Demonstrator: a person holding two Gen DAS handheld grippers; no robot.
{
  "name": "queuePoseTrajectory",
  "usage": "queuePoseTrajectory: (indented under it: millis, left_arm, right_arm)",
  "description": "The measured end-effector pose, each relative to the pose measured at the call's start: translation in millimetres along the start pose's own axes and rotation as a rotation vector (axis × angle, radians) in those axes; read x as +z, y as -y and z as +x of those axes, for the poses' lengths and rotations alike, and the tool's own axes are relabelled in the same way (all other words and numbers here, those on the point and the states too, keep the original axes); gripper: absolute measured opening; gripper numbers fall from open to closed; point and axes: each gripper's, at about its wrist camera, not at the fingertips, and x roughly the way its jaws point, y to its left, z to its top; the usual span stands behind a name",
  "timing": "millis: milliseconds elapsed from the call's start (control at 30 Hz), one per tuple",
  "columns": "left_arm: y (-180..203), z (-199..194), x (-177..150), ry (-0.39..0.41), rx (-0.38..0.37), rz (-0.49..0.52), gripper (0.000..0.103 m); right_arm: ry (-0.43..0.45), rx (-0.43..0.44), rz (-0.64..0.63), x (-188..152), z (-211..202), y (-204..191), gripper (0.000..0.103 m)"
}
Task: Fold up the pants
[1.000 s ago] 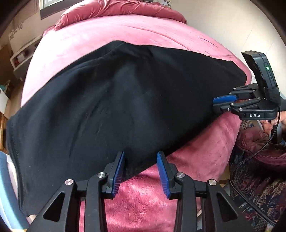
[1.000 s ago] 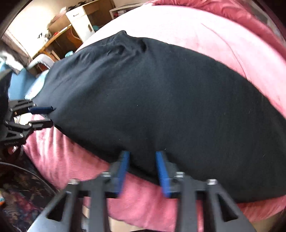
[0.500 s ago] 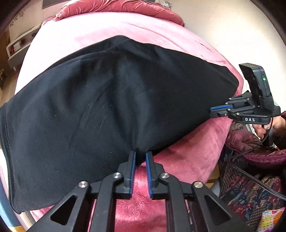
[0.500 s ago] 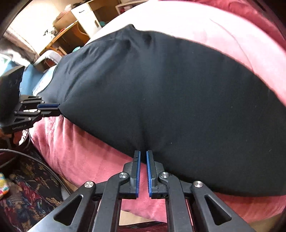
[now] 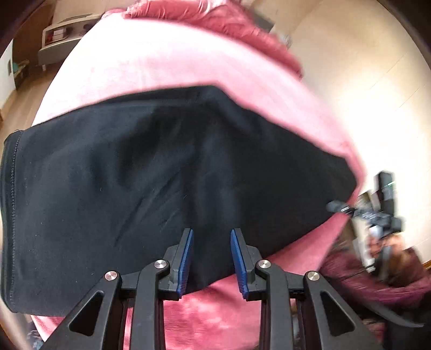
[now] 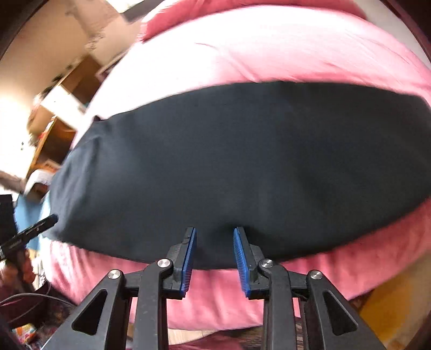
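Black pants (image 5: pixel 161 175) lie flat across the pink bed cover (image 5: pixel 161 59), with a stitched hem at the left end. My left gripper (image 5: pixel 212 231) hangs over their near edge. Its jaws are opening, and the cloth lies under the gap with no pad pressing on it. In the right wrist view the pants (image 6: pixel 242 161) form a wide dark band. My right gripper (image 6: pixel 214 229) is over the near edge there, its jaws also opening with nothing pinched. Each gripper shows blurred in the other view: the right gripper (image 5: pixel 339 207) by the pants' right end, the left gripper (image 6: pixel 40 224) by their left end.
A pink pillow (image 5: pixel 215 21) lies at the head of the bed. A pale wall (image 5: pixel 363 94) rises to the right of it. Wooden furniture (image 6: pixel 62 118) stands beyond the bed's left side. A person's dark red sleeve (image 5: pixel 377 272) and a black cable (image 6: pixel 27 298) are below the bed's edge.
Half a second ago both grippers had closed at the pants' near edge; now both sets of jaws have parted. Both views have rolled and shifted sideways, and the pants lie as a narrower band.
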Motion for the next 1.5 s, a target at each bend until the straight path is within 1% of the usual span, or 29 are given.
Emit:
queuePoseTrajectory:
  millis: [33, 67, 100, 133, 200, 267, 367, 433, 500, 533, 567, 633, 700, 767, 833, 1000, 1033, 1067, 1100, 1133, 1200, 1300, 1400, 1467, 1500]
  left_arm:
    - [0, 8, -1, -0.03, 0.042, 0.008, 0.029]
    - [0, 14, -4, -0.057, 0.082, 0.012, 0.028]
    - [-1, 15, -5, -0.055, 0.092, 0.012, 0.028]
    - [0, 13, -5, -0.045, 0.092, 0.009, 0.028]
    - [2, 7, -5, -0.028, 0.11, 0.012, 0.029]
    - [3, 4, -5, -0.023, 0.119, 0.01, 0.03]
    - [7, -2, -4, 0.0, 0.129, 0.004, 0.031]
    - [12, -6, -1, 0.022, 0.124, 0.004, 0.032]
    - [18, -7, 3, 0.041, 0.116, 0.001, 0.034]
    - [20, -8, 5, 0.048, 0.113, -0.002, 0.035]
    - [21, -7, 6, 0.053, 0.111, -0.003, 0.037]
    - [23, -3, 8, 0.047, 0.114, -0.003, 0.038]
    - [24, 1, 10, 0.032, 0.115, -0.003, 0.038]
    - [27, 6, 10, 0.014, 0.117, -0.002, 0.038]
    - [29, 12, 11, -0.002, 0.123, 0.002, 0.038]
    - [33, 24, 13, -0.037, 0.148, -0.002, 0.038]
    - [34, 25, 14, -0.04, 0.171, -0.004, 0.038]
    - [34, 29, 16, -0.044, 0.187, -0.006, 0.038]
    - [34, 30, 18, -0.047, 0.193, -0.008, 0.038]
    - [34, 30, 19, -0.045, 0.195, -0.013, 0.038]
    - [33, 28, 21, -0.036, 0.19, -0.022, 0.037]
    - [31, 26, 25, -0.034, 0.175, -0.042, 0.037]
    - [29, 20, 26, -0.036, 0.16, -0.039, 0.037]
    - [31, 18, 29, -0.028, 0.132, -0.032, 0.037]
    - [32, 16, 30, -0.02, 0.121, -0.029, 0.037]
  right_arm:
    - [-0.003, -0.018, 0.0, -3, 1, 5, 0.013]
    - [-0.001, -0.01, 0.007, -5, 0, 11, 0.013]
    - [0.005, 0.026, 0.03, -6, -4, 17, 0.013]
    - [0.012, 0.046, 0.041, -5, -8, 20, 0.017]
    - [0.073, 0.07, 0.091, -3, -26, 39, 0.019]
    - [0.131, 0.085, 0.195, -2, -41, 70, 0.02]
    - [0.235, 0.071, 0.412, -7, -65, 134, 0.02]
    - [0.312, 0.07, 0.589, -18, -80, 184, 0.02]
    - [0.369, 0.065, 0.72, -28, -89, 221, 0.02]
    - [0.39, 0.06, 0.778, -32, -92, 240, 0.023]
    - [0.402, 0.056, 0.824, -35, -92, 254, 0.027]
    - [0.415, 0.065, 0.902, -39, -90, 277, 0.032]
    - [0.431, 0.084, 0.957, -41, -87, 294, 0.033]
    - [0.446, 0.105, 0.981, -42, -85, 303, 0.033]
    - [0.458, 0.118, 0.993, -37, -85, 315, 0.033]
    - [0.474, 0.127, 1.015, -18, -78, 323, 0.033]
    - [0.473, 0.123, 1.012, -14, -78, 323, 0.029]
    - [0.471, 0.113, 1.0, -11, -80, 319, 0.023]
    - [0.467, 0.102, 0.978, -9, -82, 310, 0.019]
    - [0.466, 0.093, 0.952, -6, -85, 306, 0.017]
    - [0.481, 0.076, 0.881, 3, -97, 293, 0.017]
    - [0.511, 0.108, 0.769, 14, -121, 271, 0.016]
    - [0.521, 0.148, 0.617, 30, -145, 235, 0.016]
    - [0.517, 0.17, 0.521, 40, -155, 206, 0.016]
    - [0.506, 0.185, 0.457, 46, -159, 186, 0.016]
